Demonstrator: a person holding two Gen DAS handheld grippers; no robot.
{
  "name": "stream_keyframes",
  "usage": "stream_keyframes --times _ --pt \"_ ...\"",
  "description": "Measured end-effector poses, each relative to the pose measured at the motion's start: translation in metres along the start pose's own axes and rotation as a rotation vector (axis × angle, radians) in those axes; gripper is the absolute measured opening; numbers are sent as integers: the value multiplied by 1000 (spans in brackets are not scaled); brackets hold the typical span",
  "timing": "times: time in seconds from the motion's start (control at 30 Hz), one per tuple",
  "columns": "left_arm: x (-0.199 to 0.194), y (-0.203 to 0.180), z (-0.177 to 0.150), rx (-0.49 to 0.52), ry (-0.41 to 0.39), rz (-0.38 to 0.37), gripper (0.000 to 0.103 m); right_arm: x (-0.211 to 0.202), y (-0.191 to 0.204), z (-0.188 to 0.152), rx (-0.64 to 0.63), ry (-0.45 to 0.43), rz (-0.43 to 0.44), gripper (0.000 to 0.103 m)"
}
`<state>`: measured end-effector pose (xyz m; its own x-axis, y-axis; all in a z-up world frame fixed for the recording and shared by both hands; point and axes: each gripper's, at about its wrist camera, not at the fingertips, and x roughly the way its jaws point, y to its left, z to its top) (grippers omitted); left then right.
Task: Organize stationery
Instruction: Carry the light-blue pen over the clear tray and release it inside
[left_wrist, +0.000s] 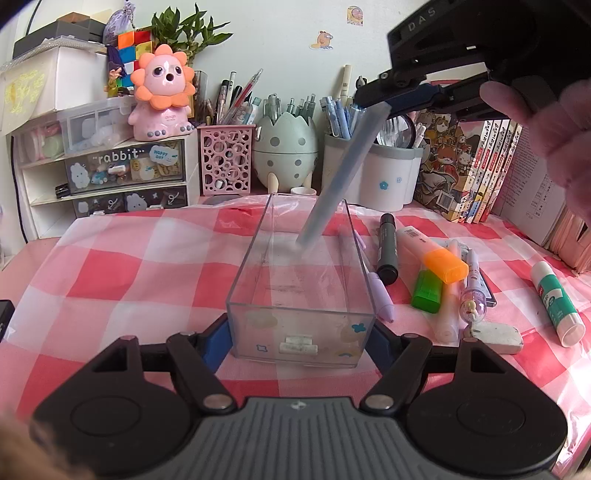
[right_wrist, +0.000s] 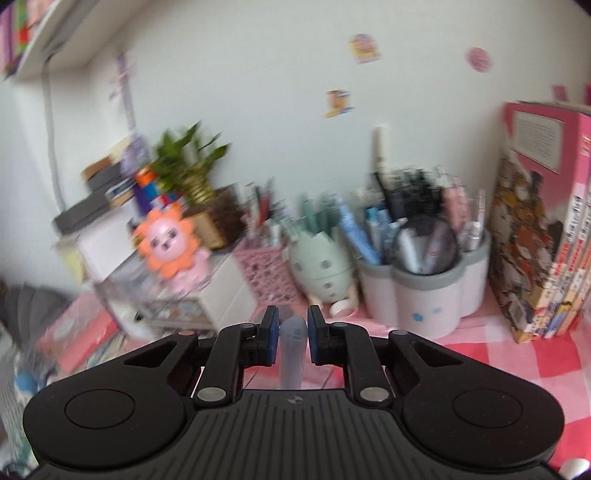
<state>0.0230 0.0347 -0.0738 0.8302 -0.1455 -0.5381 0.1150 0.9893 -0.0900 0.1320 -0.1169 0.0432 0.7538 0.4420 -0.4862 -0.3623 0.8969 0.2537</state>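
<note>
The left gripper (left_wrist: 297, 338) clamps the near end of the clear box (left_wrist: 299, 273) on the checked cloth (left_wrist: 129, 266). At 1 o'clock above it, the right gripper (right_wrist: 291, 334) pinches a grey-blue pen (left_wrist: 343, 173), whose lower tip slants into the box. Markers (left_wrist: 436, 273) lie at the box's 3 o'clock.

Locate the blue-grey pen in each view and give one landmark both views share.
Left wrist view: the blue-grey pen slants from the right gripper at upper right into the clear box.
Right wrist view: the pen stands at lower centre between the fingers.
Shared landmark: the egg-shaped pen holder.
</note>
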Motion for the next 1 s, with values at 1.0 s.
stream_keyframes --times 1.0 --pt "0 2 0 -2 0 3 49 35 41 -41 -54 232 147 21"
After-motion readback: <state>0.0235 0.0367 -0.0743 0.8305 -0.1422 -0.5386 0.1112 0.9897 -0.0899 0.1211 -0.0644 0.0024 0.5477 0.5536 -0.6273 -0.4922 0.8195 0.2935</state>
